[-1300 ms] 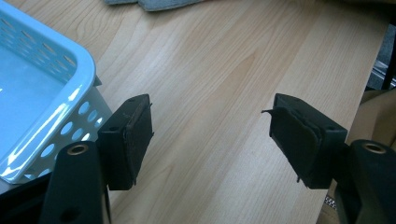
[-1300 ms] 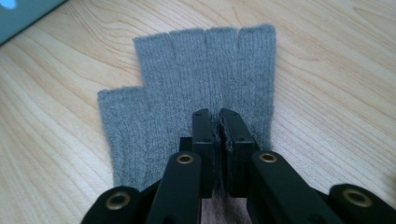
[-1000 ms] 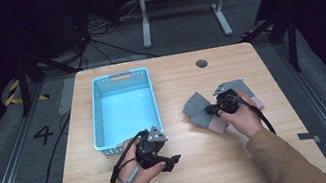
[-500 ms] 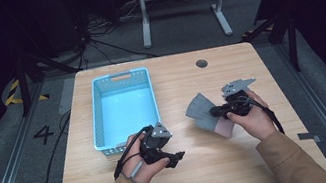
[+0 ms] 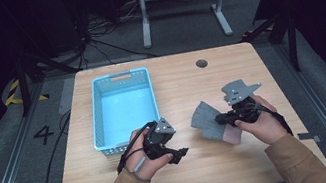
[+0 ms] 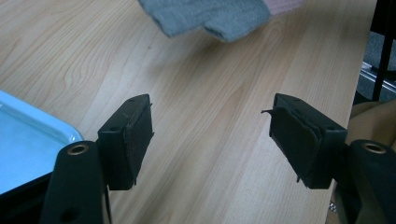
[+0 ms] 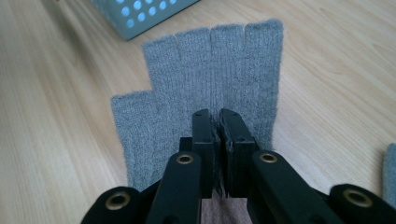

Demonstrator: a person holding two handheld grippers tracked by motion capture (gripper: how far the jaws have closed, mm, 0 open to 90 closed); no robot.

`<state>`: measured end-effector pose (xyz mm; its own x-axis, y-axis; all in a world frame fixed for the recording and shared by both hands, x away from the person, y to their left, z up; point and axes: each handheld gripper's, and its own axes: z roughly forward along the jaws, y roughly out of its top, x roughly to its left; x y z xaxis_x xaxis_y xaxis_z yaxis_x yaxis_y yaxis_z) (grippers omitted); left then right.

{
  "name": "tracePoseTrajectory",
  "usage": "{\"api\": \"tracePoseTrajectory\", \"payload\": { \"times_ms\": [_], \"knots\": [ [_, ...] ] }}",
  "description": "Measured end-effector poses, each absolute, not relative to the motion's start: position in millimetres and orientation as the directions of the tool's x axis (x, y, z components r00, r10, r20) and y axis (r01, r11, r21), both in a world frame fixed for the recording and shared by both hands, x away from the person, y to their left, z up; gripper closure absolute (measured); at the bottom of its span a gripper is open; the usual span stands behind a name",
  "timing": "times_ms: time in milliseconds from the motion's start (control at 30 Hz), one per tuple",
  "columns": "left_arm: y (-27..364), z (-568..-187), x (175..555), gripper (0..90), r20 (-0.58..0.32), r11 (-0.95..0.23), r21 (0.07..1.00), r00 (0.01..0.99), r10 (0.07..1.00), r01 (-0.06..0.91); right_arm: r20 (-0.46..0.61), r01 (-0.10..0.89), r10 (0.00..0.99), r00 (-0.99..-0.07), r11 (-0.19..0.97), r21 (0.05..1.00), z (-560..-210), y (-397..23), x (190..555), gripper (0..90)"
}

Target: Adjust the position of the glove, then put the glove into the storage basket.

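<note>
In the left gripper view, the picture's top edge is cutting off the grey knitted fingerless glove [image 6: 210, 16], and the light blue perforated plastic basket [image 6: 28, 135] is running off the left edge. In the right gripper view, the right gripper [image 7: 218, 144] is covering the glove's lower middle, so whether its closed jaws are pinching fabric is staying unclear.

Your left hand [image 5: 142, 152] holds the left gripper [image 6: 212, 133] low with its jaws spread wide apart, nothing between them. Your right hand [image 5: 258, 123] holds the right gripper [image 7: 219, 122] pointing leftward, its jaws pressed together. Both forearms enter from the bottom edge in tan sleeves.
</note>
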<state>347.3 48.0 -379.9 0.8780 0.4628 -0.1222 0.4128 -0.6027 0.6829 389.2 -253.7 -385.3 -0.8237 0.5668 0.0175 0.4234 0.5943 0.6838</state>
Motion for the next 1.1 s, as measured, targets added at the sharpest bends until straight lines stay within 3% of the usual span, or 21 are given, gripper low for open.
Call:
{"api": "tracePoseTrajectory", "payload": {
  "times_ms": [567, 667, 767, 867, 967, 1100],
  "knots": [
    [40, -378, 352, 30.8, -0.122, -0.608, 0.688, 0.889, 0.442, 0.397, 0.037, 0.368, 0.437, -0.899, 0.706, 0.605, -420, -244, 384, 85.6],
    [40, -378, 352, 30.8, -0.123, -0.608, 0.688, 0.889, 0.442, 0.397, 0.029, 0.363, 0.433, -0.901, 0.714, 0.599, -426, -243, 385, 83.0],
    [40, -377, 353, 30.8, -0.121, -0.608, 0.688, 0.889, 0.442, 0.396, 0.058, 0.388, 0.453, -0.89, 0.683, 0.619, -425, -245, 384, 71.7],
    [40, -376, 353, 30.8, -0.119, -0.61, 0.688, 0.891, 0.438, 0.392, 0.044, 0.382, 0.462, -0.886, 0.674, 0.632, -420, -249, 381, 70.4],
    [41, -375, 353, 30.8, -0.119, -0.606, 0.691, 0.89, 0.441, 0.393, 0.055, 0.403, 0.484, -0.873, 0.655, 0.639, -411, -255, 375, 71.4],
    [42, -374, 353, 30.8, -0.12, -0.597, 0.698, 0.886, 0.448, 0.396, 0.078, 0.418, 0.479, -0.874, 0.662, 0.621, -404, -263, 367, 84.0]
  ]
}}
